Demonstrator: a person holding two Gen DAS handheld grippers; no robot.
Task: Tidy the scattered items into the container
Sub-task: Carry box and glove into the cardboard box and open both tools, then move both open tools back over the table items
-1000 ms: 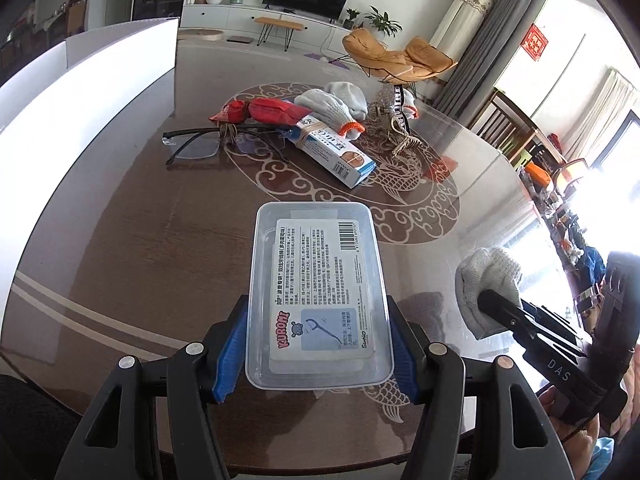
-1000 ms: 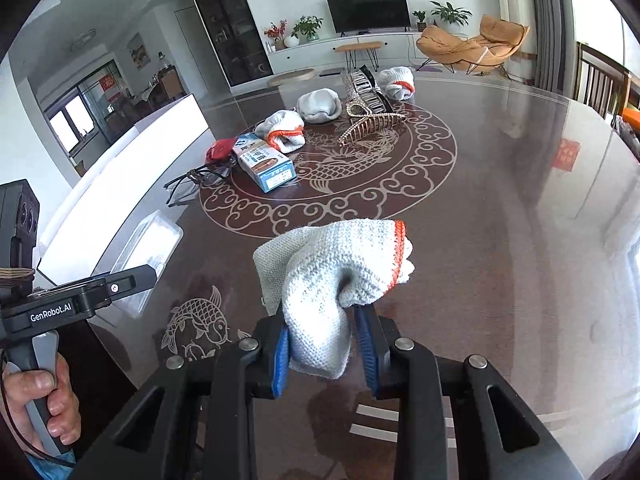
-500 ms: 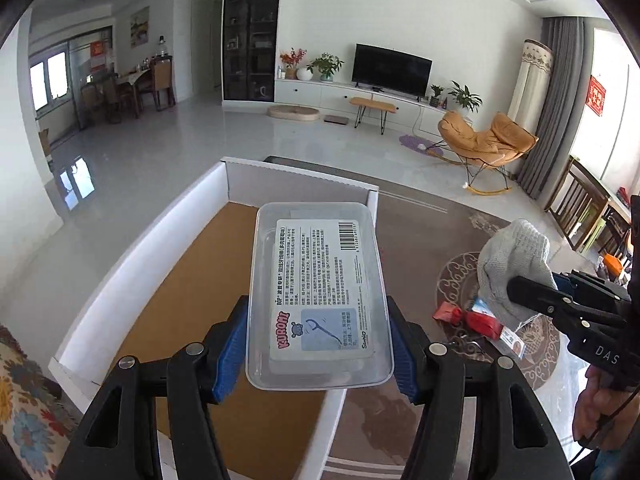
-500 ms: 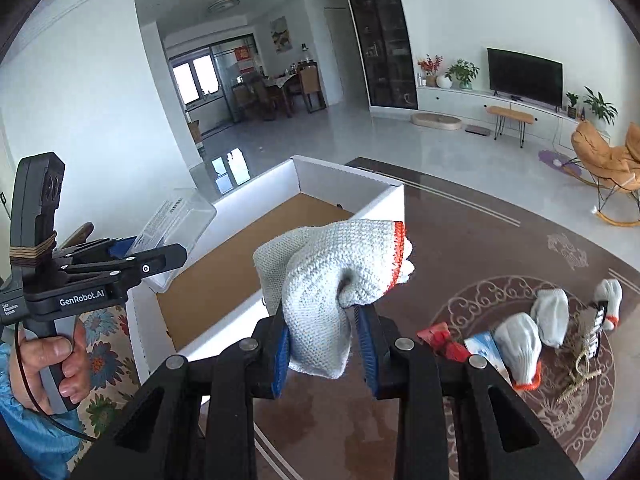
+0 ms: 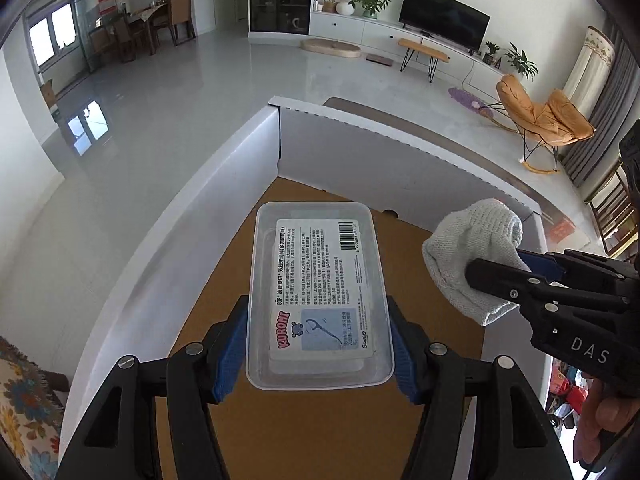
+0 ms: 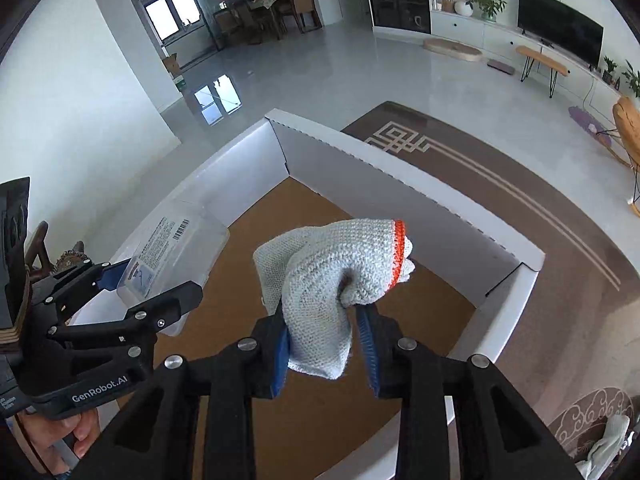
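A dark brown table with pale inlaid lines stands in a bright living room with a glossy grey floor, a television and an orange lounge chair. On the table sits an open white box with a brown cardboard bottom. The left gripper clamps a clear plastic floss-pick case over the box interior, long axis running away from the camera, barcode end farthest. The right gripper, its jaws just opening, has a bunched white knit glove between them, pads barely touching, orange cuff toward the far wall.
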